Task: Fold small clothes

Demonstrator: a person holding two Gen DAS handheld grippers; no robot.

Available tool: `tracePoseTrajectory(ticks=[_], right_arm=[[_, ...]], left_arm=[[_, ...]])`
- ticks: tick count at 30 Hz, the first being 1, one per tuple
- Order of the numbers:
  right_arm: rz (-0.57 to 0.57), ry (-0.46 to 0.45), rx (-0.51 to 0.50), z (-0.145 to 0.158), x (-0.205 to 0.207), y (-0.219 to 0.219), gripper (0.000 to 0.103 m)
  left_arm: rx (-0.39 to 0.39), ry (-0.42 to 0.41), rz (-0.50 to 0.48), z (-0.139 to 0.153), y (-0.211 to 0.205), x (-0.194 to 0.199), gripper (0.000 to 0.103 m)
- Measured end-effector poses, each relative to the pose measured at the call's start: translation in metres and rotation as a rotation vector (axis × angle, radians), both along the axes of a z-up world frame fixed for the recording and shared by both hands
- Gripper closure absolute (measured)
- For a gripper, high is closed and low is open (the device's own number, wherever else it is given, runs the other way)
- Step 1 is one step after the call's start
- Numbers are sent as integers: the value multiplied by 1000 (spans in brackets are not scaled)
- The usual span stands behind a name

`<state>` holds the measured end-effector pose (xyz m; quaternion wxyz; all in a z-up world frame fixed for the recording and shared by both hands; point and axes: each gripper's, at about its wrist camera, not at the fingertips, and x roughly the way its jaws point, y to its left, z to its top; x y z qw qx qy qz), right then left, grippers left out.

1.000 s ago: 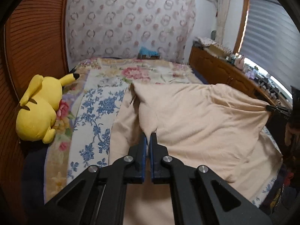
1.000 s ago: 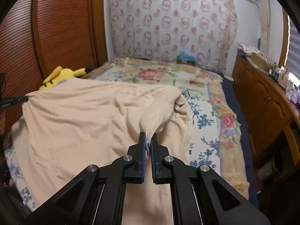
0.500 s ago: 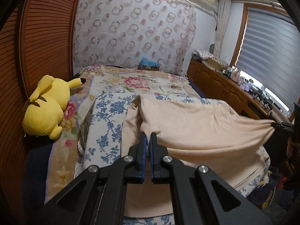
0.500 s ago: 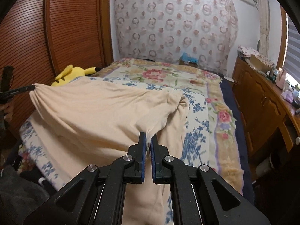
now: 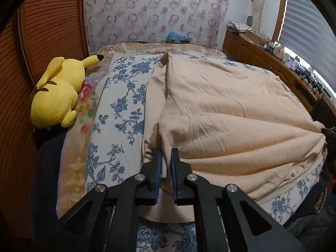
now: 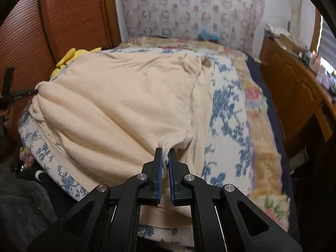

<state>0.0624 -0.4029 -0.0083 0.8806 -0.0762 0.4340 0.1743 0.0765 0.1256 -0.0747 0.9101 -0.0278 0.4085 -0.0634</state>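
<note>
A large beige garment [image 5: 231, 109] lies spread across the flowered bed cover [image 5: 117, 105], folded over on itself with its near edge toward me. My left gripper [image 5: 166, 153] sits at the garment's near left corner. Its jaws are opening, and a fold of the cloth hangs loosely in the gap between the pads. My right gripper [image 6: 165, 153] is shut on the beige garment [image 6: 126, 96] at the near right corner, the cloth bunched at its tips. Each view shows the other gripper at the garment's far corner, at the frame edge.
A yellow plush toy [image 5: 56, 96] lies at the bed's left side by a slatted wooden door [image 5: 42, 31]. A wooden dresser [image 6: 294, 88] with many small items runs along the right. The bed cover [image 6: 229, 113] is bare right of the garment.
Both grippers came down and the stretched, lifted garment settled onto the bed. The left jaws parted from tightly shut to a visible gap; the right jaws stayed shut on the cloth.
</note>
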Motion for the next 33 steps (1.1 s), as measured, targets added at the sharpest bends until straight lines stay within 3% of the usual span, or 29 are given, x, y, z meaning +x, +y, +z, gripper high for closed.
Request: tracePoseTrajectory(ticks=[7, 16, 27, 33], right_arm=[[-44, -66, -4, 15, -5, -6, 76], [3, -112, 38, 20, 8, 30, 53], [55, -30, 14, -34, 28, 87, 50], [32, -80, -17, -42, 20, 94, 45]], left_arm=[[-16, -34, 37, 6, 9, -14, 62], [-38, 30, 41, -8, 8, -9, 60], [-29, 32, 58, -13, 3, -10, 60], [-42, 21, 68, -14, 5, -10, 60]])
